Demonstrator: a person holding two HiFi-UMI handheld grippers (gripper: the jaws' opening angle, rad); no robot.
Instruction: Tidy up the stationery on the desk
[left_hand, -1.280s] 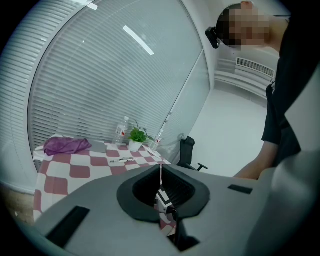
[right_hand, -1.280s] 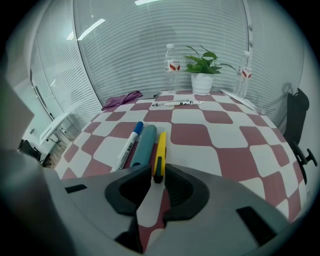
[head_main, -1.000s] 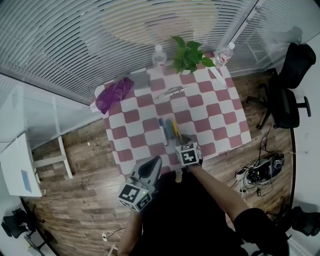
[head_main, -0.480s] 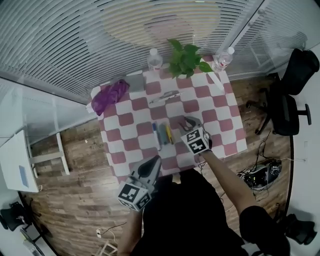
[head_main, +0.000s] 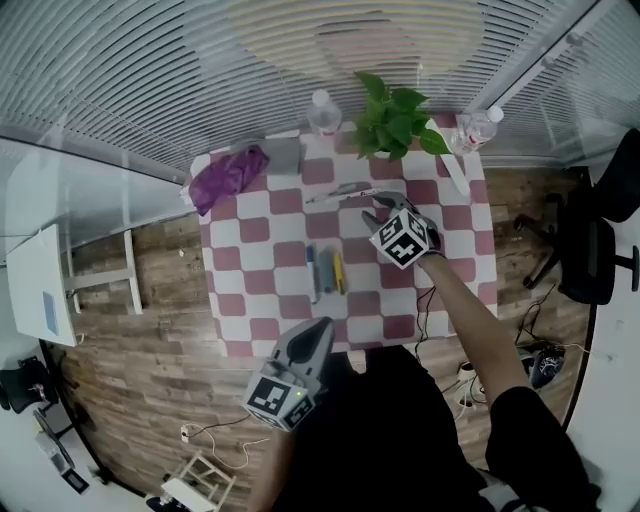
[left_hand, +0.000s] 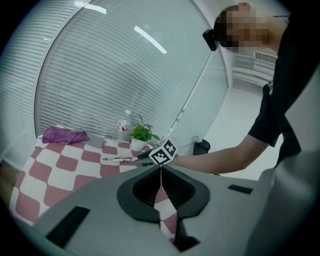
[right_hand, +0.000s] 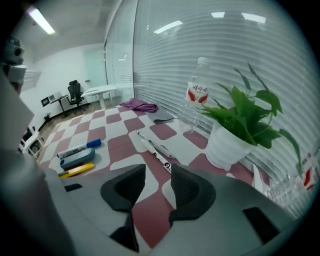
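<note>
Far left on the table (head_main: 455, 290), with its red-and-white checked cover, we see a crumpled purple cloth (head_main: 228, 177) beside a flat grey pad (head_main: 284, 155). What the pad is we cannot tell. The left tool (head_main: 321, 328) hangs at the near edge. Its own view shows the dark ribbed jaws pressed together with nothing held, only a sliver of checked cover showing past them.

Near the middle, three pieces lie side by side: a marker (head_main: 311, 272), a grey-blue oblong piece (head_main: 325, 270) and a yellow piece (head_main: 338, 275). From above they are mere strokes, and only the right tool view shows the marker's white barrel and blue cap. A clear plastic bottle (head_main: 322, 110) with a red label stands at the far edge.

Two slim white pens (head_main: 345, 190) lie close together just beyond the right tool (head_main: 383, 206). Its jaws have just been opening and stand wide with nothing between them. The left tool view adds the bare arm (left_hand: 220, 157) behind it.

The leafy plant (head_main: 398, 125) covers its smooth white pot (right_hand: 227, 147) from above, so the pot shows only in the right tool view. A second bottle (head_main: 480, 126) barely shows at that view's right rim. An office chair (head_main: 600, 240) stands on the floor, far right.
</note>
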